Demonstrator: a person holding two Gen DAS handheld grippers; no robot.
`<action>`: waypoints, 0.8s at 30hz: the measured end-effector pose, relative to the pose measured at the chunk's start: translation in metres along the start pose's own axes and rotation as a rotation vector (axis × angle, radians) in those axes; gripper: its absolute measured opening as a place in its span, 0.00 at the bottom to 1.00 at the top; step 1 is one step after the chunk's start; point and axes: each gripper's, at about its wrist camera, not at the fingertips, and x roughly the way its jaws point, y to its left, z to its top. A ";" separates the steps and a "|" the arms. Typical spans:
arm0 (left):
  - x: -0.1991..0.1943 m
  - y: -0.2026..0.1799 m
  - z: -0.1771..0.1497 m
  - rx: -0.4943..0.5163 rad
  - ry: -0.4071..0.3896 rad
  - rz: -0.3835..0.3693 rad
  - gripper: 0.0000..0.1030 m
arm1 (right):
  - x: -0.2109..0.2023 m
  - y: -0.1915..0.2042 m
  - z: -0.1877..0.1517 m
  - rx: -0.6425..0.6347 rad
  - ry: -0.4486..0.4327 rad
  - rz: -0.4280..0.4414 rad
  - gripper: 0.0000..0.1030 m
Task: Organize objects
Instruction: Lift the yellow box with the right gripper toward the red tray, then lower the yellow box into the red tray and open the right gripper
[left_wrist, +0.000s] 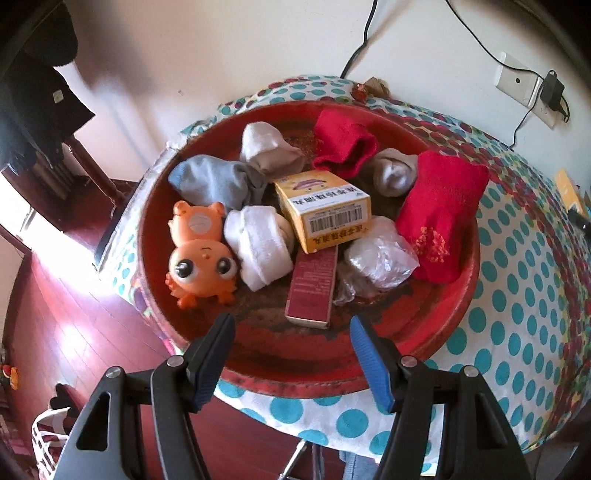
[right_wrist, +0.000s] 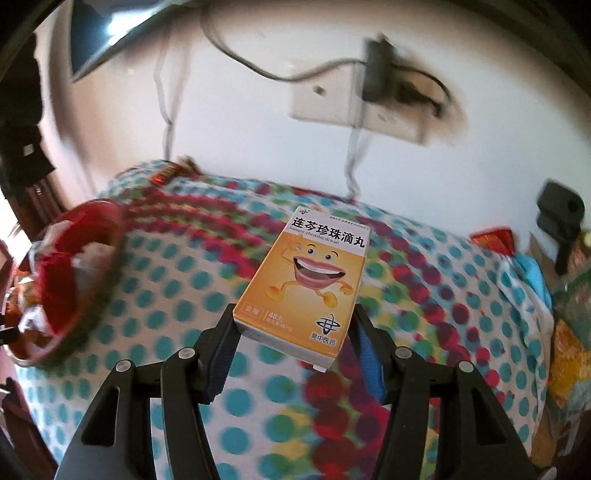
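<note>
Polka-dot tablecloth fills both views, and on it, centre frame in the left wrist view, sits a round red tray piled with rolled socks, two red socks, an orange toy, a yellow box and a dark red box. Left gripper hovers at the tray's near rim, fingers spread, holding nothing. In the right wrist view, right gripper is clamped on a second yellow medicine box, centre frame above the cloth, with the tray at far left.
</note>
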 end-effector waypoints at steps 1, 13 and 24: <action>-0.002 0.001 -0.001 0.007 -0.006 0.011 0.65 | -0.004 0.010 0.005 -0.015 -0.006 0.018 0.54; -0.008 0.027 -0.006 -0.025 -0.026 0.056 0.65 | -0.028 0.137 0.036 -0.185 -0.030 0.233 0.54; -0.005 0.069 -0.010 -0.124 0.002 0.026 0.65 | -0.016 0.239 0.034 -0.314 0.036 0.352 0.54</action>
